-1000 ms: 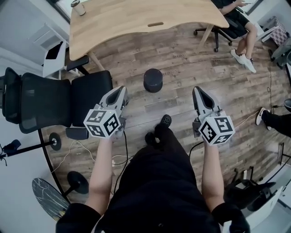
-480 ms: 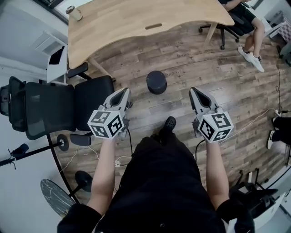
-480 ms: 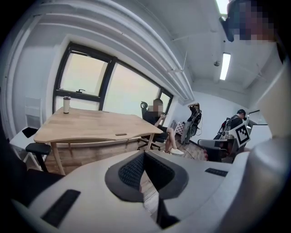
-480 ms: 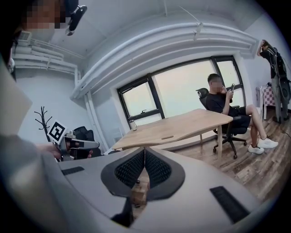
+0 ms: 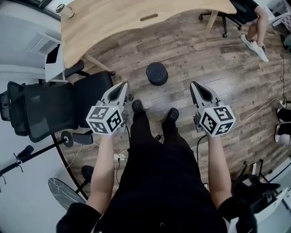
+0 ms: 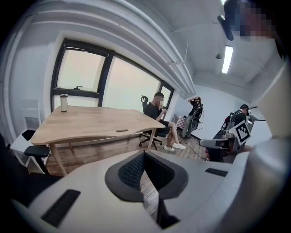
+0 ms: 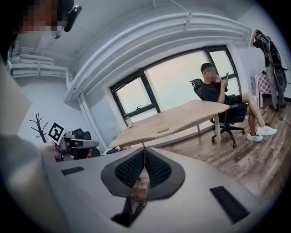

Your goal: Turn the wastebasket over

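The wastebasket (image 5: 157, 73), a dark round bin, stands on the wooden floor ahead of the person's feet, its flat top face toward the camera. My left gripper (image 5: 123, 85) hangs to its lower left, jaws shut and empty. My right gripper (image 5: 194, 84) hangs to its lower right, also shut with nothing in it. Both are apart from the bin and point forward past it. In the left gripper view my left gripper (image 6: 144, 152) shows its pads closed together; the right gripper view shows my right gripper (image 7: 144, 149) likewise. The bin is hidden in both gripper views.
A wooden desk (image 5: 136, 18) with a cup (image 5: 63, 10) stands beyond the bin. A black office chair (image 5: 59, 109) is at the left. A seated person (image 5: 254, 22) on a chair is at the far right. Cables (image 5: 259, 113) lie on the floor.
The person has stepped forward, so both shoes now show near the bin. Both grippers have come lower and a little closer to the wastebasket, still shut.
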Action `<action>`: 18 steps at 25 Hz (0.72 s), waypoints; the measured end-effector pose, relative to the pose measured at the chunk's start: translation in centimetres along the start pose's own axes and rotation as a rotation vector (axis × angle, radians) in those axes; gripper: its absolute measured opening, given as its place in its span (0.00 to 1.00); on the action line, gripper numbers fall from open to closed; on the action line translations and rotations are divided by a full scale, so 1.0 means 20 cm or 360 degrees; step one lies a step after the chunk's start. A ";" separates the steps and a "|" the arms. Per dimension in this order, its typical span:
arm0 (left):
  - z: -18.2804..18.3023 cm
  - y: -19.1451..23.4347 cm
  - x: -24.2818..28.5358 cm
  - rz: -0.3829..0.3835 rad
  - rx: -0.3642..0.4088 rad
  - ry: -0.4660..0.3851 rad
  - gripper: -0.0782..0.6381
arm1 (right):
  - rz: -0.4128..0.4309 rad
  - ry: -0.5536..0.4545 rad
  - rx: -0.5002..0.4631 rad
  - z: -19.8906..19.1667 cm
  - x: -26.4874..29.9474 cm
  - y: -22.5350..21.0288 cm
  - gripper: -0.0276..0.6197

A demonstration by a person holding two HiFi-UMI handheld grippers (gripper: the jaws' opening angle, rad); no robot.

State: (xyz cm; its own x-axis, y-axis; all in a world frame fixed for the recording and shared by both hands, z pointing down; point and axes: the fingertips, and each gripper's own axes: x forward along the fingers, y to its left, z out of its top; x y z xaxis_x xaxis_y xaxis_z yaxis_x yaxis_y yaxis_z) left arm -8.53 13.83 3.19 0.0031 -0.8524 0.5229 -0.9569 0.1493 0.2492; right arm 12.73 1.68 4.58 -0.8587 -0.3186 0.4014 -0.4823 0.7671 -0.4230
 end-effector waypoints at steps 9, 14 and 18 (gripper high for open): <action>0.12 0.11 0.21 -0.0214 0.0079 0.0052 0.13 | -0.0181 -0.0036 0.0058 0.04 0.13 0.01 0.09; 0.20 0.18 0.34 -0.0426 0.0143 0.0110 0.13 | -0.0318 -0.0063 0.0060 0.11 0.26 0.07 0.09; 0.22 0.23 0.43 -0.0584 0.0197 0.0168 0.13 | -0.0410 -0.0053 0.0069 0.08 0.37 0.13 0.09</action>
State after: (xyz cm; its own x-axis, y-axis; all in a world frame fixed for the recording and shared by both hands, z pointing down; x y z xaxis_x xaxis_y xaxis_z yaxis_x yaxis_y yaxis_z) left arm -14.23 5.07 5.33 0.3748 -0.7808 0.4999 -0.9144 -0.2223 0.3384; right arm 4.84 0.35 5.09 -0.7114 -0.5189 0.4739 -0.6922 0.6339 -0.3450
